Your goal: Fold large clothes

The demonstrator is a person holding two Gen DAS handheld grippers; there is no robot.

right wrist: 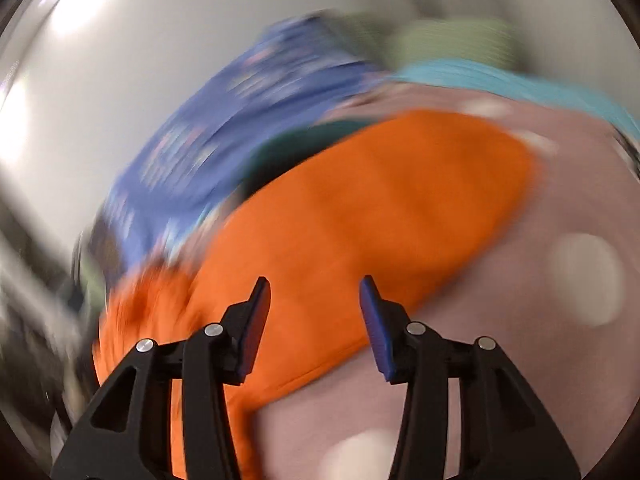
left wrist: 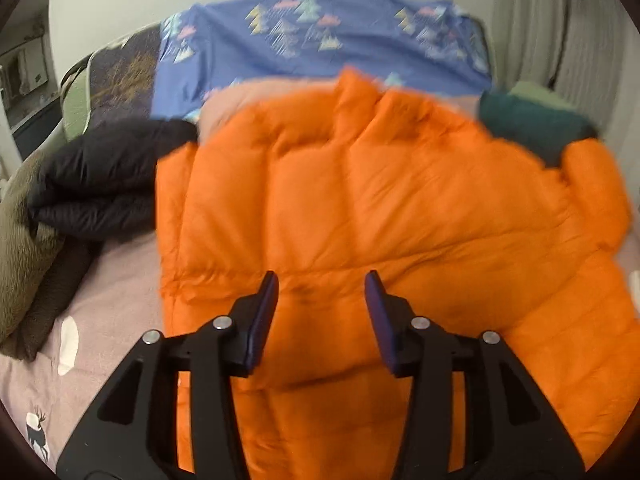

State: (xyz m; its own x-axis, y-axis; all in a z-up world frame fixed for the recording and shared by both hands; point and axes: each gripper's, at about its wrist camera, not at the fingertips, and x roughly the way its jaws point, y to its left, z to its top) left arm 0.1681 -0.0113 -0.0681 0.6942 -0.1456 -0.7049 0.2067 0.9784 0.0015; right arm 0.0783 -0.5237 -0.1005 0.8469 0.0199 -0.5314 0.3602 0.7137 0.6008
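Bed: pinkish cover with white spots; carries everything listed.

Blue sheet: tree print, along the far edge of the bed.

Orange jacket: puffy and quilted, spread flat mid-bed, collar toward the far edge, hem toward the near edge. Its long axis runs away from the left gripper; one sleeve stretches out toward the right edge.

Black jacket: folded, touching the orange jacket's left side.

Brown fleece: heaped at the left edge.

Green garment: far right corner.

Left gripper: jaws wide, empty, over the hem, likely nearer the body.

Right gripper: jaws wide, empty, over the sleeve; view blurred.
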